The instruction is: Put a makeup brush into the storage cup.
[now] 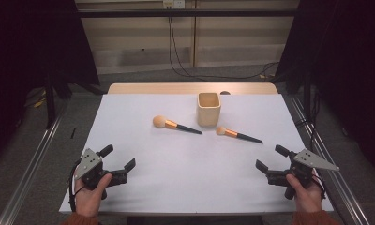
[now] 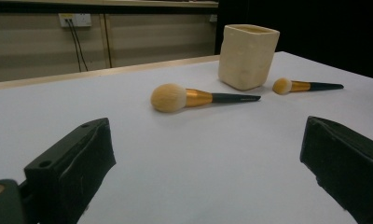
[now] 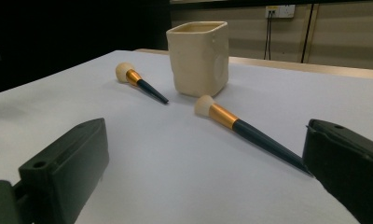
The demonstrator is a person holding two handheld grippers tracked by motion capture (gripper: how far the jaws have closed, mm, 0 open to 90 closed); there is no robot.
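Nearest the person, the left gripper (image 1: pixel 118 157) hovers over the near left corner of the white table (image 1: pixel 143 187), its two black jaws spread wide with nothing between them. Across from it, at the near right corner, the right gripper (image 1: pixel 271 158) is held the same way, jaws wide apart and empty. Both point inward, toward the cream cup (image 1: pixel 208 108) that stands upright near the table's far edge, well apart from either gripper.

Closer than the cup and just off its right front corner lies the small brush (image 1: pixel 238 135), flat on the table, bristles toward the cup and dark handle pointing away to the right. In the right gripper view this small brush (image 3: pixel 240 126) runs toward the right-hand jaw, its handle tip just beside that jaw.

To the left of the cup lies the large brush (image 1: pixel 176 125), also flat, its round pale head away from the cup and its handle tip near the cup's left front corner. From the left gripper view the large brush (image 2: pixel 198 97) sits ahead between the jaws, in front of the cup (image 2: pixel 247 56).
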